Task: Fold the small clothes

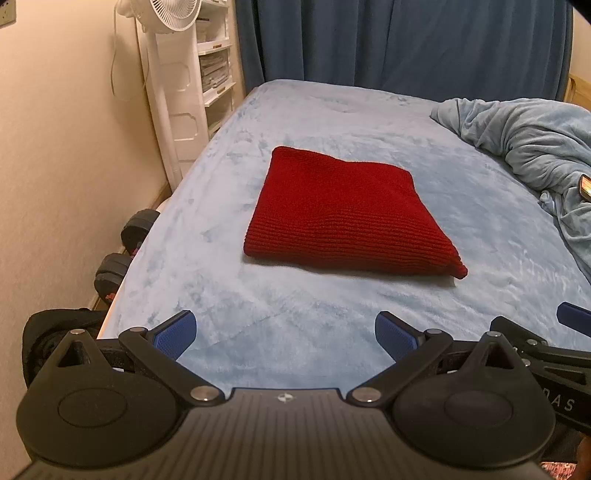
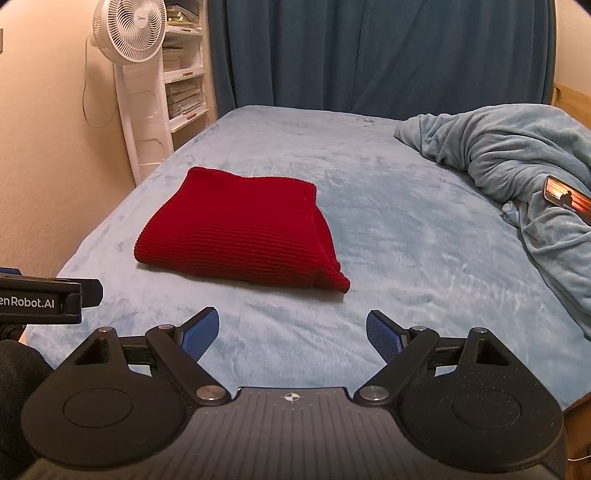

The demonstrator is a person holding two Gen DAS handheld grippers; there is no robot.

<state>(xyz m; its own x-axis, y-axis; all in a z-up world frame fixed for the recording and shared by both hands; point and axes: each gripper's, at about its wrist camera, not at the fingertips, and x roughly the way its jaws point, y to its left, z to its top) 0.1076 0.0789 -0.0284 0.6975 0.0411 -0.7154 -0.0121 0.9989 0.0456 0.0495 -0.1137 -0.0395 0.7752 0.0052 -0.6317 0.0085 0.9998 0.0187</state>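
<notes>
A red knitted garment [image 1: 343, 214] lies folded into a flat square on the light blue bed [image 1: 295, 317]. It also shows in the right wrist view [image 2: 240, 229], left of centre. My left gripper [image 1: 284, 334] is open and empty, held above the bed's near edge, short of the garment. My right gripper [image 2: 291, 334] is open and empty too, near the bed's front edge and to the right of the garment. The right gripper's side shows at the left view's right edge [image 1: 546, 347]. The left gripper's body shows at the right view's left edge [image 2: 44, 301].
A bunched light blue blanket [image 2: 517, 155] lies at the bed's right, with a lit phone [image 2: 569, 197] on it. A white fan [image 2: 127, 31] and shelves [image 2: 184, 85] stand by the left wall. Dumbbells [image 1: 122, 254] lie on the floor left of the bed. Blue curtains [image 2: 369, 51] hang behind.
</notes>
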